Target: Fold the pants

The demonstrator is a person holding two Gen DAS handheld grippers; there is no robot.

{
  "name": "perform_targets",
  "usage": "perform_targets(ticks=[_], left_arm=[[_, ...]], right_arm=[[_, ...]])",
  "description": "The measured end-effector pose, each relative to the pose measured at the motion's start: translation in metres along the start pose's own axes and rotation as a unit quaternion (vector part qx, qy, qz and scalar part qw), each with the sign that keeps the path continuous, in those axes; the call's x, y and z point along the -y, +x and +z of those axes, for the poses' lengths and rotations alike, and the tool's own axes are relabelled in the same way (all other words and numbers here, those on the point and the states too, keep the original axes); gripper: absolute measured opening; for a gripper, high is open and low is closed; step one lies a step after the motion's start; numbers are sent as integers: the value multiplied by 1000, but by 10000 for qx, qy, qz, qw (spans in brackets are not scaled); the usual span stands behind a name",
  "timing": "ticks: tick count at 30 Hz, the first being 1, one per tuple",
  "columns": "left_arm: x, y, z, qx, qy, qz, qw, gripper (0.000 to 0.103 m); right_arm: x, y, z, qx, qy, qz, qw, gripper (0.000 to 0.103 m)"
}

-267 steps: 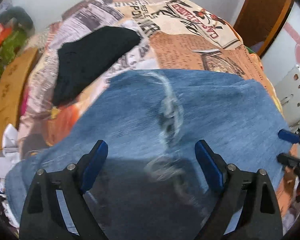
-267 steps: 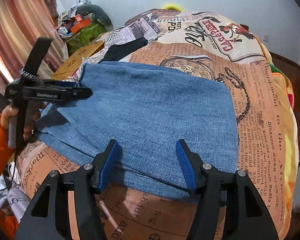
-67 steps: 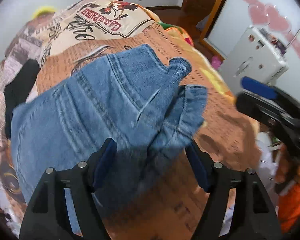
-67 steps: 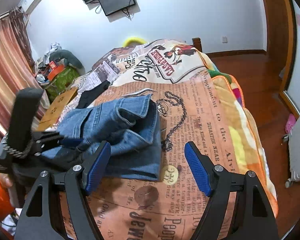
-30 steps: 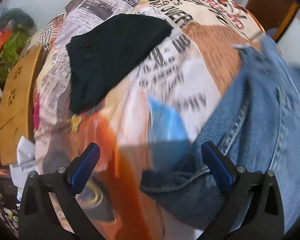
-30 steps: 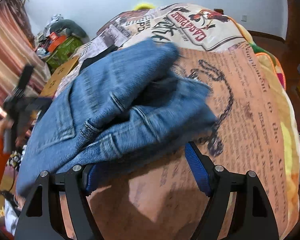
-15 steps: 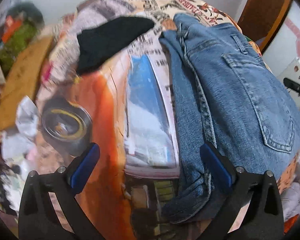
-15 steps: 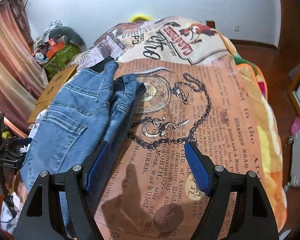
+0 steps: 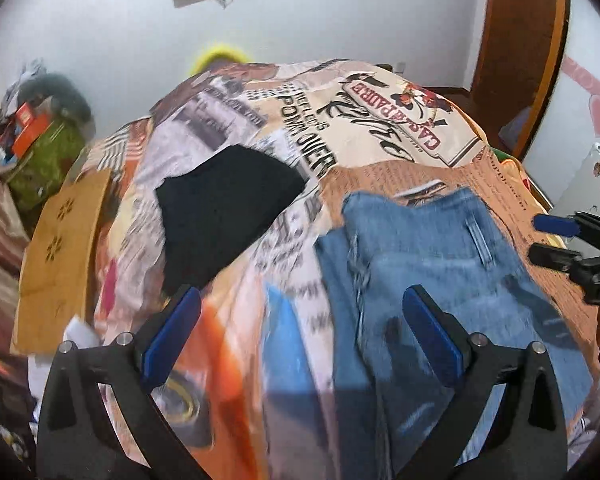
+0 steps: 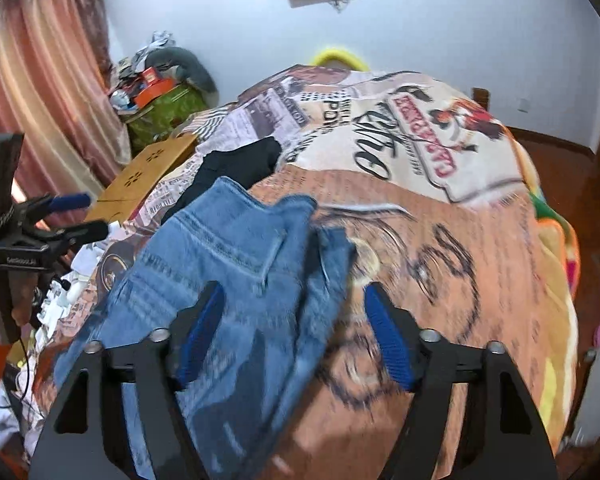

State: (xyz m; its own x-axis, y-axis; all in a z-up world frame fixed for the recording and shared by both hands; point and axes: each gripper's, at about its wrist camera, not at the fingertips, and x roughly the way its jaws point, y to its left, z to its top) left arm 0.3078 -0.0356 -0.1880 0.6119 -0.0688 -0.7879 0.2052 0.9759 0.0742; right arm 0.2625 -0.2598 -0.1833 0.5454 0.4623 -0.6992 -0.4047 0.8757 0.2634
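The blue jeans point(image 10: 240, 264) lie folded in a loose stack on the printed bedspread point(image 10: 480, 260), waistband and belt loop facing up. My right gripper point(image 10: 294, 338) hovers over their right edge. Its jaws are closing, but the pads touch no cloth and the denim lies below them. My left gripper point(image 9: 300, 336) is open above bare bedspread, with the jeans point(image 9: 440, 280) just to its right. Each gripper shows in the other's view: the left gripper point(image 10: 84, 216) at the left edge, the right gripper point(image 9: 548, 240) at the right edge.
A black garment point(image 9: 224, 216) lies on the bed beyond the jeans. A cardboard panel point(image 9: 60, 248) and a green box of clutter point(image 10: 160, 112) stand left of the bed, next to a curtain point(image 10: 40, 100). A white appliance point(image 9: 596, 188) and a wooden door frame point(image 9: 520, 60) are on the right.
Both grippers have lifted and tipped up, so the back wall now shows. The jeans, carried leftwards a second ago, lie still on the bed. The right jaws stand narrower.
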Motion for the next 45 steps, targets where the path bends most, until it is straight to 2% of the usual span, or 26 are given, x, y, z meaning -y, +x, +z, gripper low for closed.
perform_targets(ticks=[3,6,7,11,18,20,21,23,27,32,33,35,37,39,41,42,43,45], left_arm=[[10,29,13,-159,134,-1,9998,103],[13,58,18,-355,186,22,9992,103],[12,64,17,-389,141,-30,9991,103],[10,81,12,-433,8,-58,9990,103],[12,78,6,-284,139,50,9995,103],[13,78,7,-288,175,105,9994,103],[13,79,7,-282,178,118,9994,103],[13,80,6,-292,141,120,9994,103],[9,88,2,-363,8,-43,9993,103],[-1,95,1,-502,-273,-312,9979,103],[-3,95,2,-573,-355,-357,9971,103],[-5,87,5,-640,-463,-335,9963,103],[-3,69,7,-539,-427,-285,9972,102],[2,51,6,-423,-256,-318,9983,102],[11,32,0,-324,7,-388,9987,102],[17,23,-5,-282,168,-371,9988,102],[22,17,-11,-264,326,-356,9985,102],[33,10,-24,-282,564,-315,9975,102]], right_arm=[[4,25,14,-169,44,136,9998,47],[8,48,23,-325,46,174,9993,26],[9,54,24,-399,46,162,9991,23],[9,72,23,-524,-29,213,9984,17],[-18,46,29,-1,-800,-161,9967,8],[-20,39,39,91,-832,-126,9964,6],[-19,37,44,159,-821,-237,9962,4],[-13,44,46,11,-794,-252,9965,4],[5,84,23,-666,-724,-363,9945,4],[12,87,21,-762,-476,-299,9955,4],[11,86,23,-812,-523,-349,9947,6],[9,80,26,-876,-519,-394,9940,17],[8,65,30,-844,-428,-518,9942,24],[3,45,30,-713,-432,-417,9956,26],[-6,29,29,-625,-506,-254,9964,36],[-14,20,25,-561,-594,-210,9964,46],[-21,13,22,-505,-689,-164,9962,51],[-39,1,10,-455,-904,-15,9949,52]])
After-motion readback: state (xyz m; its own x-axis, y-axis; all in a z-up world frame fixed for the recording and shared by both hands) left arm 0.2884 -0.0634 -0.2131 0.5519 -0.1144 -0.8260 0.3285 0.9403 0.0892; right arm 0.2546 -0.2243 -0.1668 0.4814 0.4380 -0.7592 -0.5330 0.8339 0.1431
